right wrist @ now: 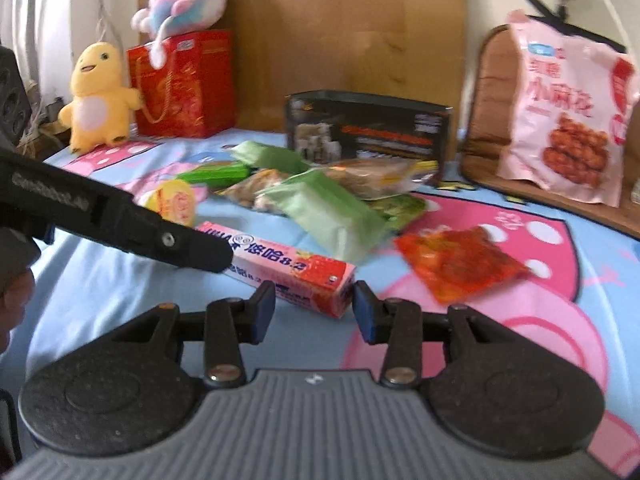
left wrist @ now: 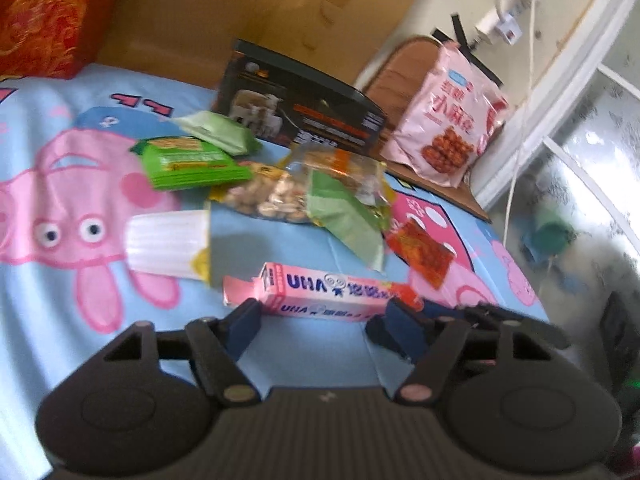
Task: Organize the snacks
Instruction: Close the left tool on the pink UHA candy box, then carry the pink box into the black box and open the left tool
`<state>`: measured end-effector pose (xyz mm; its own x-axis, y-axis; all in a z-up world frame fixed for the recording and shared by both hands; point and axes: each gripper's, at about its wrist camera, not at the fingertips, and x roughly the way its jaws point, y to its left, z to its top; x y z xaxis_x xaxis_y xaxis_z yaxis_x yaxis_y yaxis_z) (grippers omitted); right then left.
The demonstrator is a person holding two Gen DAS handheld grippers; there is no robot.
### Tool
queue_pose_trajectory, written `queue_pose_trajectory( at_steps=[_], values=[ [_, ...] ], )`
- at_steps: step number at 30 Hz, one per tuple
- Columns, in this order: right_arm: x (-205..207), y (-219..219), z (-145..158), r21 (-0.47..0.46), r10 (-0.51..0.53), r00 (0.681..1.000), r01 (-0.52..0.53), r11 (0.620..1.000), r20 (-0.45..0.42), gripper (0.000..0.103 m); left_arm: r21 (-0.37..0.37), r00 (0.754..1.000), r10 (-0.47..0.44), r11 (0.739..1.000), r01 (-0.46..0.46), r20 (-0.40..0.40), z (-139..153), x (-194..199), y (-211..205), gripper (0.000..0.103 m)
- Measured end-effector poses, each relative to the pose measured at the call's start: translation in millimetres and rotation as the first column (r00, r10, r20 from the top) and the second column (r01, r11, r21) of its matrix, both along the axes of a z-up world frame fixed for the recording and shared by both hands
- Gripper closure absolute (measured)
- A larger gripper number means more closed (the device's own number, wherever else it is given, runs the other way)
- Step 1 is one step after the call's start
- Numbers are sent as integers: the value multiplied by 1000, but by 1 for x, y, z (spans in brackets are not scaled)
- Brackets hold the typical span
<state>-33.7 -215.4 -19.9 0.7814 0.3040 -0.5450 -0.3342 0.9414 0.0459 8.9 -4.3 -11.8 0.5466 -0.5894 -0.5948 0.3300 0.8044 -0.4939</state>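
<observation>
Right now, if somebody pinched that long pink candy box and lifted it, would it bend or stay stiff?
The pink candy box is a squared cardboard carton, so it probably stays stiff. It looks slim, likely light. Its open end flap might crumple or spill. Lying flat on the soft bedsheet, it should slide, not roll.

Pink candy box (right wrist: pixel 280 264) lies flat — snack packets (right wrist: pixel 320 204) behind.

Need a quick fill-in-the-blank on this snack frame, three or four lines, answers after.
1. The long candy box nearest both grippers is mostly ___ in colour.
2. The yellow plush toy stands beside a ___ gift bag.
3. The sheet under the snacks shows a cartoon ___.
4. The big pink snack bag stands ___, not flat.

Answers: pink; red; pig; upright
</observation>
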Motion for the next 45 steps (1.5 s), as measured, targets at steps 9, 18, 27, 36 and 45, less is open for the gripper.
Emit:
queue_pose_trajectory(
  at_steps=[9, 18, 27, 36, 45],
  values=[
    [0, 4, -3, 9, 6, 1000, -6, 1000, -1, 46, -15, 1000, 3, 1000, -3, -1, 0, 0, 0, 20],
    [-3, 5, -4, 38, -24, 1000, 24, 999, -11, 43, -13, 1000, -9, 1000, 9, 5, -4, 0, -6, 37],
    [-2, -1, 1, 74, -117, 993, 117, 990, 2, 60, -1, 998, -10, 1000, 10, 70, 17, -5, -5, 48],
    [29, -3, 49, 93, -118, 977, 103, 990, 175, 60, 3, 981, 20, 1000, -21, 192, 74, 48, -12, 48],
    [135, -13, 80, 150, -135, 961, 101, 984, 241, 79, -25, 976, 9, 1000, -4, 218, 91, 166, -55, 61]
  ],
)
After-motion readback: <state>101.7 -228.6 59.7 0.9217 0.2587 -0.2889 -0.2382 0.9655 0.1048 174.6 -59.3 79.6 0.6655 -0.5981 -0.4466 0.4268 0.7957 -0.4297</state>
